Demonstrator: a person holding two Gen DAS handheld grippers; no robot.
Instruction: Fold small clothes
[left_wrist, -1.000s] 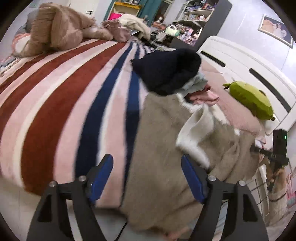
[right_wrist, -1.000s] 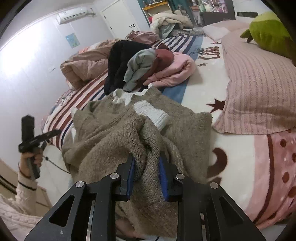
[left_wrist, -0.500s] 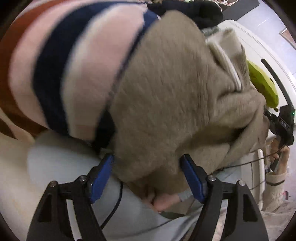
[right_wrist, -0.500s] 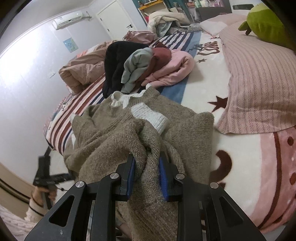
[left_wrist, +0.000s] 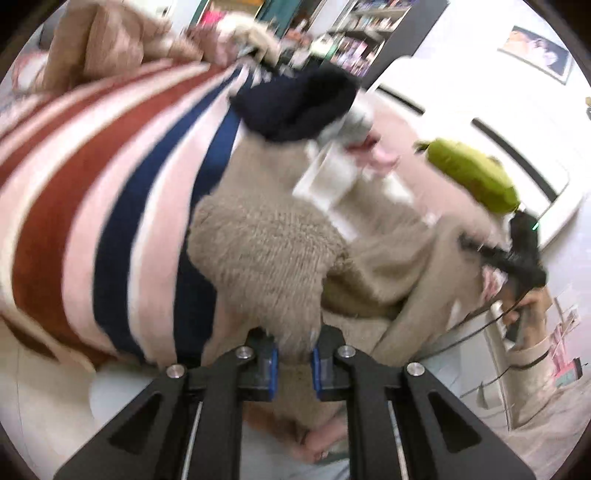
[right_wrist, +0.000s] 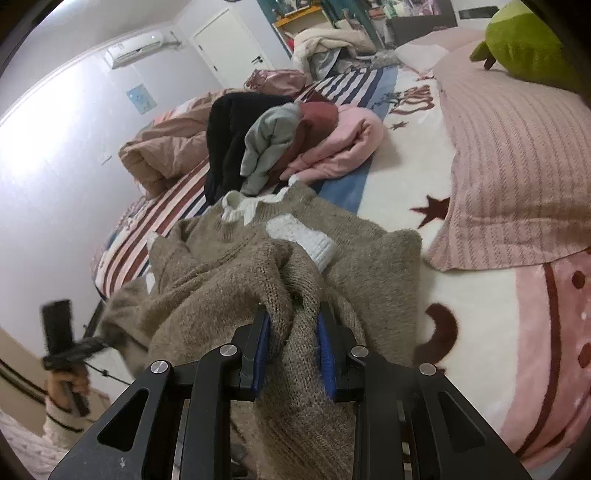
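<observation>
Beige chunky-knit wool sweater (left_wrist: 266, 254) with white ribbed cuffs lies bunched at the near edge of the bed, partly hanging over it. From my left wrist view, my left claw (left_wrist: 293, 363) has just been closing and now pinches a thick fold of that knit between its blue pads. I judge it soft, floppy and fairly heavy for its size; it will sag and stretch, so hems and shoulder seams are the places to hold. Beyond it a dark navy garment (left_wrist: 295, 107) sits on the red, pink and blue striped blanket (left_wrist: 92, 192), with a green plush toy (left_wrist: 476, 177) nearer the headboard.

From my right wrist view, my right claw (right_wrist: 293, 332) is narrow, clamped on another bunched fold of the sweater. Just beyond its collar lies a pile of black, grey, maroon and pink clothes (right_wrist: 288, 140), crowding the spreading room. A pink ribbed pillow (right_wrist: 517, 177) lies to the right.
</observation>
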